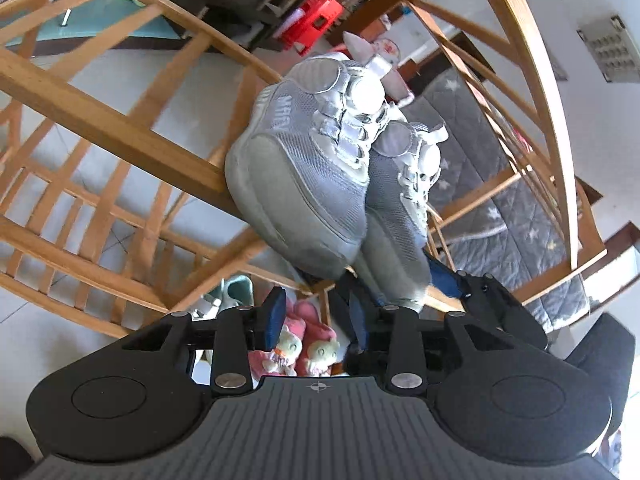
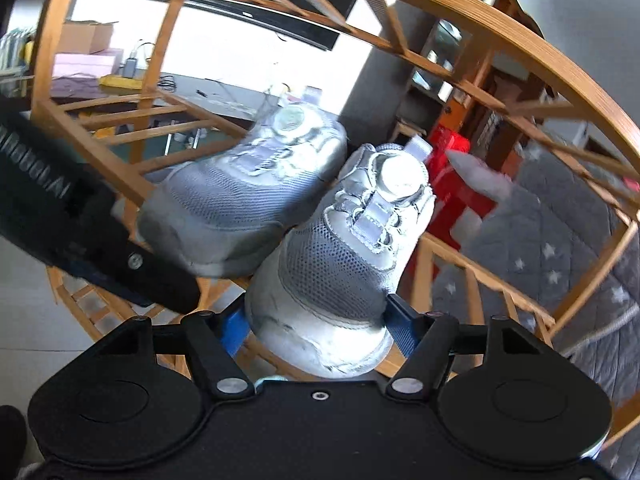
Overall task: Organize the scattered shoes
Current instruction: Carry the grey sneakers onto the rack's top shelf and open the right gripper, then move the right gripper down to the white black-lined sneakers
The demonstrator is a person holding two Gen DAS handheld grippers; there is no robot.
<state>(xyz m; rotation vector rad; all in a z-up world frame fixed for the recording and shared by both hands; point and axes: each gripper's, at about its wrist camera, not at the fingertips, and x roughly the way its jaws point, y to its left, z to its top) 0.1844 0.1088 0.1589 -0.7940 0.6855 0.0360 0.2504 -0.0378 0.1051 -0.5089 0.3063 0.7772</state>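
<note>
Two grey sneakers sit side by side on a slatted wooden shoe rack, toes toward the cameras. Right gripper pinches the toe of the right sneaker. Left gripper spread, nothing between its pads, just below the left sneaker. Pink slippers on a lower shelf.

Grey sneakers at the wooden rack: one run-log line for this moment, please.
right gripper: shut on toe of held sneaker | left gripper: open, empty | other sneaker: on wooden rack
</note>
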